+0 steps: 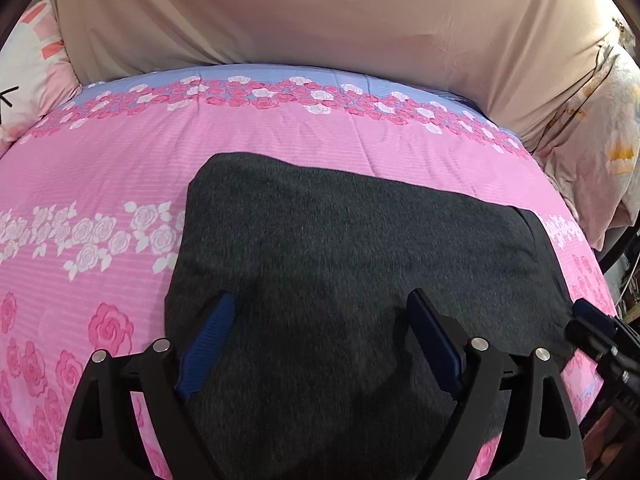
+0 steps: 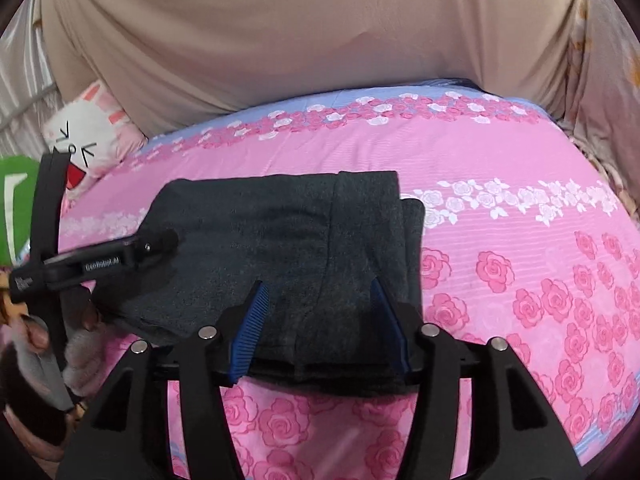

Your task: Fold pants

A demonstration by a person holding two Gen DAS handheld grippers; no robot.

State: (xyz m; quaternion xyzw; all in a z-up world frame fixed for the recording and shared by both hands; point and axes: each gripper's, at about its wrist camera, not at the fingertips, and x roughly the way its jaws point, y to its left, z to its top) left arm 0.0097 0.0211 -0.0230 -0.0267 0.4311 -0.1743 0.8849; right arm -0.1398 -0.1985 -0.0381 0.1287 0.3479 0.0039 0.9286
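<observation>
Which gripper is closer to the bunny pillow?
Left. The left gripper is over the pants' side nearest the bunny pillow. The right gripper is over the pants' far side, further from it.

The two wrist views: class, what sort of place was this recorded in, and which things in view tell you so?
Most likely a bedroom. The folded dark grey pants lie on a bed covered by a pink rose-print bedspread, a white cartoon-rabbit cushion sits at its far corner, and beige fabric drapes behind.

Folded pants (image 1: 360, 264) on bedspread (image 1: 100, 168), pillow (image 1: 28, 80) behind
</observation>
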